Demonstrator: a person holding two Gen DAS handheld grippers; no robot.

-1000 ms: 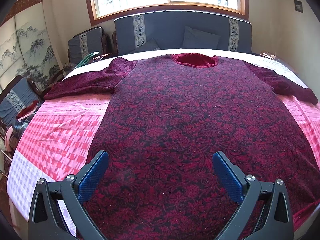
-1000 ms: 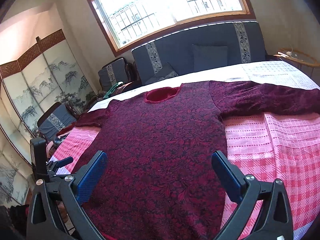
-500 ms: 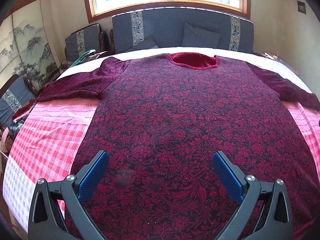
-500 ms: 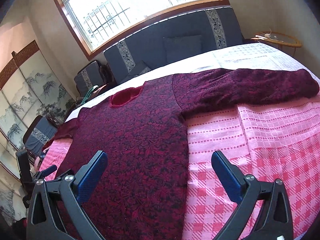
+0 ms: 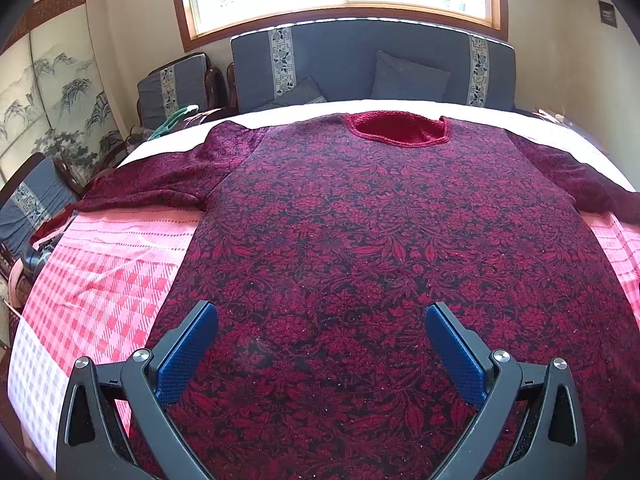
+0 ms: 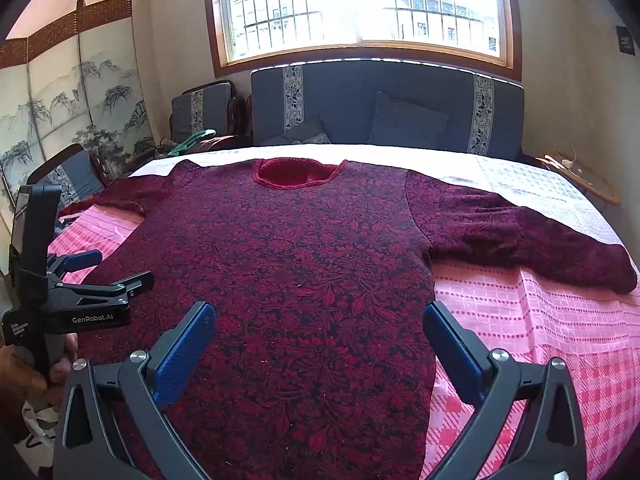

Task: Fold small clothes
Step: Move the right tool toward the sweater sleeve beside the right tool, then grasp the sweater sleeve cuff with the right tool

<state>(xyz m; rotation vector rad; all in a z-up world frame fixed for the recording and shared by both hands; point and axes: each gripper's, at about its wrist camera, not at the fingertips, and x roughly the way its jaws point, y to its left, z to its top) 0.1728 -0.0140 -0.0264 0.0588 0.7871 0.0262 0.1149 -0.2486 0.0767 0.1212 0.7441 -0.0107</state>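
Note:
A dark red floral sweater (image 5: 360, 248) (image 6: 288, 264) lies flat and face up on a pink checked cloth, its neck toward the window and both sleeves spread sideways. My left gripper (image 5: 322, 320) hovers open over the lower middle of the sweater, nothing between its blue pads. My right gripper (image 6: 318, 320) is open too, above the sweater's lower right part near its side edge. The right sleeve (image 6: 520, 236) stretches out to the right. In the right wrist view the left gripper (image 6: 108, 272) shows from the side at the left, held by a hand.
The pink checked cloth (image 5: 104, 272) (image 6: 540, 340) covers the bed or table. A grey-blue sofa (image 5: 360, 68) with cushions stands behind, an armchair (image 5: 176, 88) to its left, a painted folding screen (image 6: 72, 108) along the left wall, a small side table (image 6: 580, 176) at right.
The right gripper's view has swung back left, from the right sleeve toward the sweater's body. The left gripper's view shifted slightly right. Both stayed open.

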